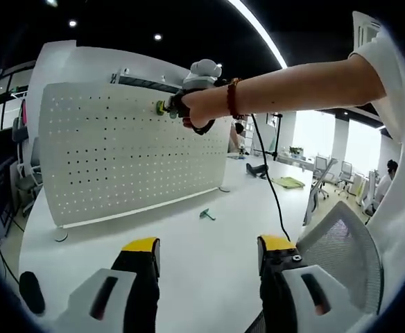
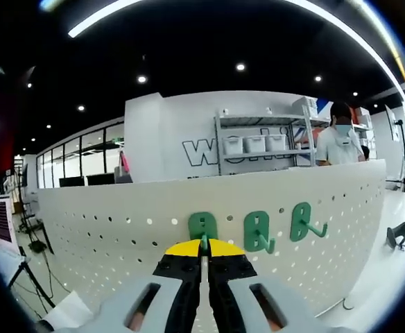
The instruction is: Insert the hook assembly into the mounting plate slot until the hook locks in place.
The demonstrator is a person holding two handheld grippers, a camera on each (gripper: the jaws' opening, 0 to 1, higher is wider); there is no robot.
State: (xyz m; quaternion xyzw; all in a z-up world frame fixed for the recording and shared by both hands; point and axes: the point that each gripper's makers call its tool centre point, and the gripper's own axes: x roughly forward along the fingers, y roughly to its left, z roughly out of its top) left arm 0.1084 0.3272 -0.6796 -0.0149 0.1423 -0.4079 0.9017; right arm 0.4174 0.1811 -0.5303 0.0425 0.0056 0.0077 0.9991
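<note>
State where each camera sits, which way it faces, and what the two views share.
Left gripper view: rides the left gripper, jaws apart, low over the white table, facing the pegboard; the person's arm holds the right gripper to it.
Right gripper view: rides the right gripper, jaws shut on a green hook at the pegboard, beside two mounted hooks.
Shared: the pegboard, the right gripper.

Three hooks (image 2: pixel 258 231) on pegboard (image 2: pixel 341 208)
</note>
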